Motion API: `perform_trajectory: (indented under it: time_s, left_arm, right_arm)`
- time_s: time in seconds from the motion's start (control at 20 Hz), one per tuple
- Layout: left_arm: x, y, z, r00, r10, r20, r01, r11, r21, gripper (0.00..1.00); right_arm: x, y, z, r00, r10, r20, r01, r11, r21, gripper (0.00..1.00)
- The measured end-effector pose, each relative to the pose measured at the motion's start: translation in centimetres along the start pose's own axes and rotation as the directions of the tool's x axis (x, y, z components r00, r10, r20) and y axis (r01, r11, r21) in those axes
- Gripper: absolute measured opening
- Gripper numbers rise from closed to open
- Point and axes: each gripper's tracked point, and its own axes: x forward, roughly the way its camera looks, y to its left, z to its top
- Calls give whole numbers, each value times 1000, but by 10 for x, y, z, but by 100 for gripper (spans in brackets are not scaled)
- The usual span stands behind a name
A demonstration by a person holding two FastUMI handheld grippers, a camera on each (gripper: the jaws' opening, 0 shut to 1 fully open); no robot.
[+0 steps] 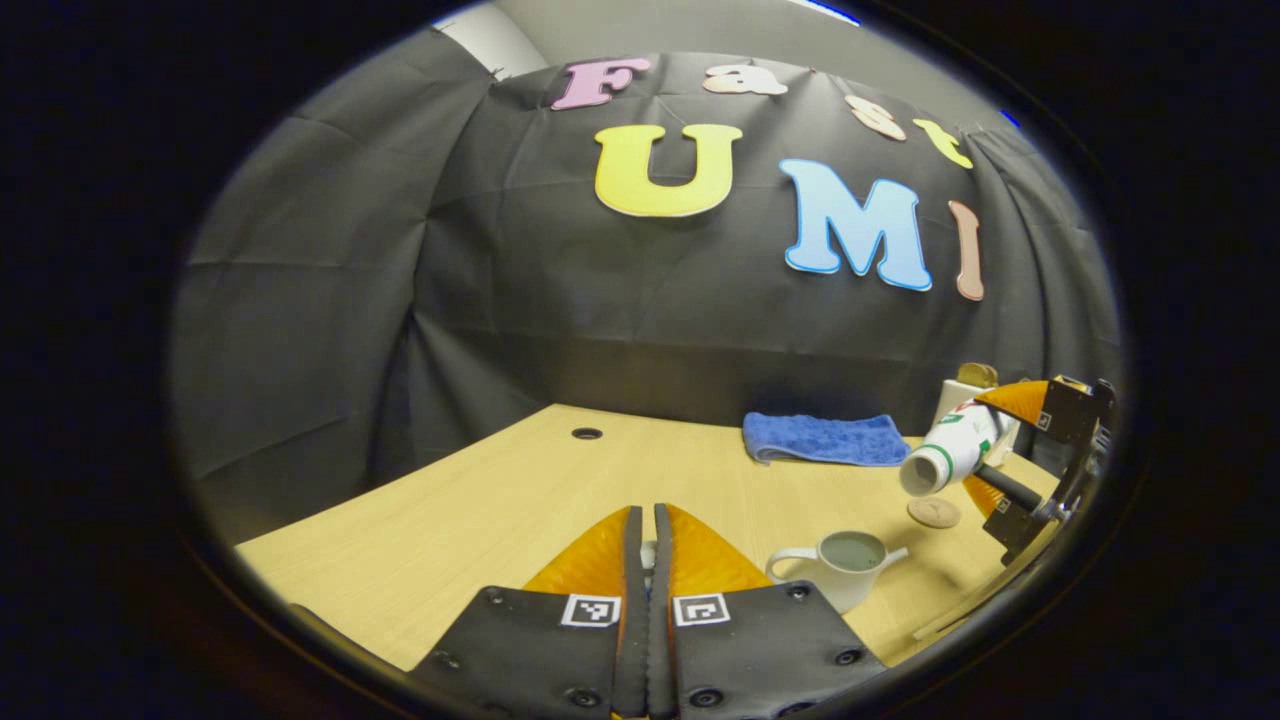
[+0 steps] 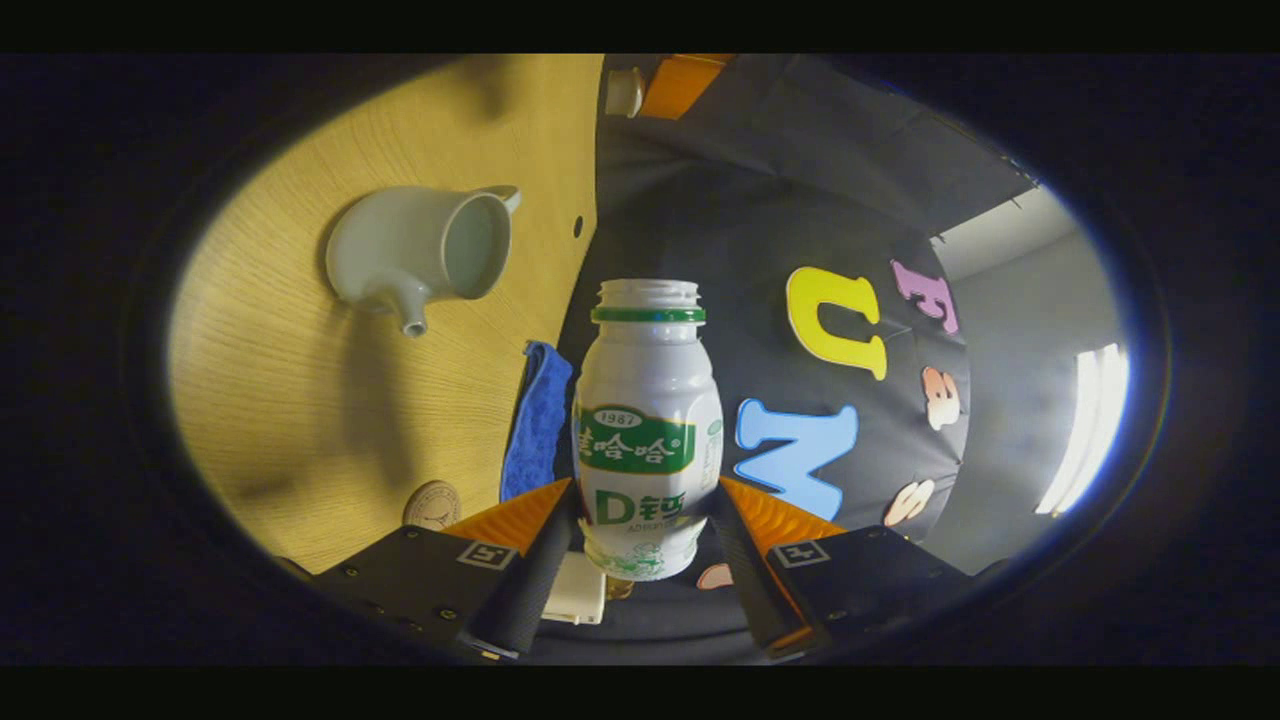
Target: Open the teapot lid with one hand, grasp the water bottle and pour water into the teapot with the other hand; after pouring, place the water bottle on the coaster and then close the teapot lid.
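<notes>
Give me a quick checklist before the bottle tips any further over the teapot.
1. Bottle held: ok. The right gripper is clamped on the water bottle, a finger on each side.
2. Bottle cap off: ok, mouth open.
3. Teapot lid off: ok. The teapot is open on top; the left gripper is shut on a small pale thing, seemingly the lid.
4. Bottle mouth over the teapot opening: cannot tell; in the left gripper view it looks higher and off to the side.
5. Coaster free for the bottle: ok.
6. Towel out of the way: ok, behind the teapot.
</notes>
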Motion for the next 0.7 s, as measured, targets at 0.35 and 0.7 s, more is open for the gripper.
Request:
perform_trajectory:
  time_s: [0.35, 0.7]
  left_arm:
    - [0, -2, -1, 1000, -3, -5, 3, 1000, -1, 10]
    - [0, -2, -1, 1000, -5, -5, 5, 1000, -2, 10]
  right_arm:
    - [-1, -5, 3, 1000, -7, 21, 8, 999, -43, 77]
    - [1, -11, 3, 999, -22, 26, 23, 998, -59, 77]
